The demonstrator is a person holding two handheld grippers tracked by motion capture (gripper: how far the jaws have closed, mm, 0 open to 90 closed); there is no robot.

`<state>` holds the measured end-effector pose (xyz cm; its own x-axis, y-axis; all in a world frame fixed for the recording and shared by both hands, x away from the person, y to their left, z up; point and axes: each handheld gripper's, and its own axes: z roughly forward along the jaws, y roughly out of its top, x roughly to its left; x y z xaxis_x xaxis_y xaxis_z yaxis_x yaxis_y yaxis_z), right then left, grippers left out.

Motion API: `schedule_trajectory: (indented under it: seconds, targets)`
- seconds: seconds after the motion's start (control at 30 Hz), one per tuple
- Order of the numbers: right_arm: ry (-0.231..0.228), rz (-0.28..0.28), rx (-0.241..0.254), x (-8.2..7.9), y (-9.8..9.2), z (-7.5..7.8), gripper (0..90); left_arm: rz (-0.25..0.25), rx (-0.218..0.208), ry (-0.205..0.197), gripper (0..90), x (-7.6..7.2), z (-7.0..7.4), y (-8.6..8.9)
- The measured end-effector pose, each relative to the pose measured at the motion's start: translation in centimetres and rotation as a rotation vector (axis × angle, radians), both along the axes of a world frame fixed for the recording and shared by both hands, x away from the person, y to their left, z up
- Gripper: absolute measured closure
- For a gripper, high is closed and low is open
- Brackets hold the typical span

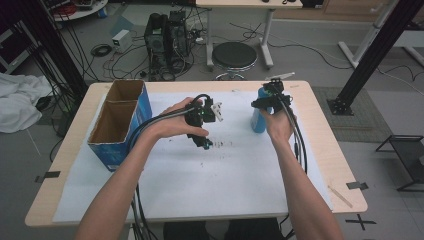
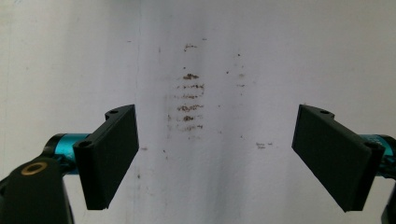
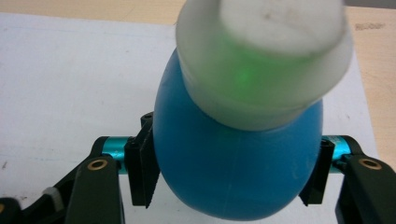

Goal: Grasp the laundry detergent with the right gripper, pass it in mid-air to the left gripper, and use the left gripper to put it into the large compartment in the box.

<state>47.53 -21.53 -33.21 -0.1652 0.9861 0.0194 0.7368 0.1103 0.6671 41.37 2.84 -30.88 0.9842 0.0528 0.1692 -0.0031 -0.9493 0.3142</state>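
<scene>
Standing upright on the white sheet [image 1: 210, 175] right of centre in the high view, a blue bottle [image 1: 258, 116] with a pale frosted cap is gripped by the right tool [image 1: 266, 100]. In the right gripper view the bottle [image 3: 233, 163] takes up the middle of the frame, its cap [image 3: 264, 56] blurred and close to the lens at the top, and the 2 black jaws press against its rounded blue body from the left and the right, so this tool [image 3: 231, 179] is clamped on the bottle. A faint green glow shows through the cap. The person's right hand [image 1: 276, 124] holds the tool from the near side, with black cables trailing down along the forearm.

The left tool [image 1: 202, 142] sits near the centre of the high view, held in the left hand [image 1: 172, 122] and pointing down at the sheet. In the left gripper view its jaws stand wide apart, 1 at the lower left and 1 at the lower right of the frame, with nothing between them; this tool [image 2: 217, 158] looks at bare white sheet marked by a small patch of brown smudges [image 2: 189, 102] in the upper middle. The same dark smudges [image 1: 220, 145] show just right of the left tool in the high view.

At the left of the high view an open blue cardboard box [image 1: 120, 125] with 2 compartments stands on the worktop [image 1: 320, 125], well apart from the bottle.
</scene>
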Motion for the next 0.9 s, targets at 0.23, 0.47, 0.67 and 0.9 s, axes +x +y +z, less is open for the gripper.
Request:
schedule_trajectory:
  seconds: [0.23, 0.47, 0.67, 0.9]
  targets:
    - [-0.003, -0.007, -0.002, -0.06, -0.11, -0.24, 40.8, 0.003, 0.000, -0.004, 14.7, 0.08, 0.02, 0.16]
    - [-0.023, -0.013, -0.032, -0.26, 0.20, -0.23, 43.7, 0.012, -0.011, 0.000, 14.7, 0.04, -0.04, 0.34]
    - [-0.030, -0.007, -0.034, -0.38, 0.14, -0.28, 44.6, 0.002, 0.001, 0.001, 14.7, 0.07, 0.02, 0.36]
    - [-0.033, 0.019, -0.045, -0.36, -0.10, -0.26, 45.3, 0.015, -0.012, 0.002, 14.7, 0.07, -0.08, 0.38]
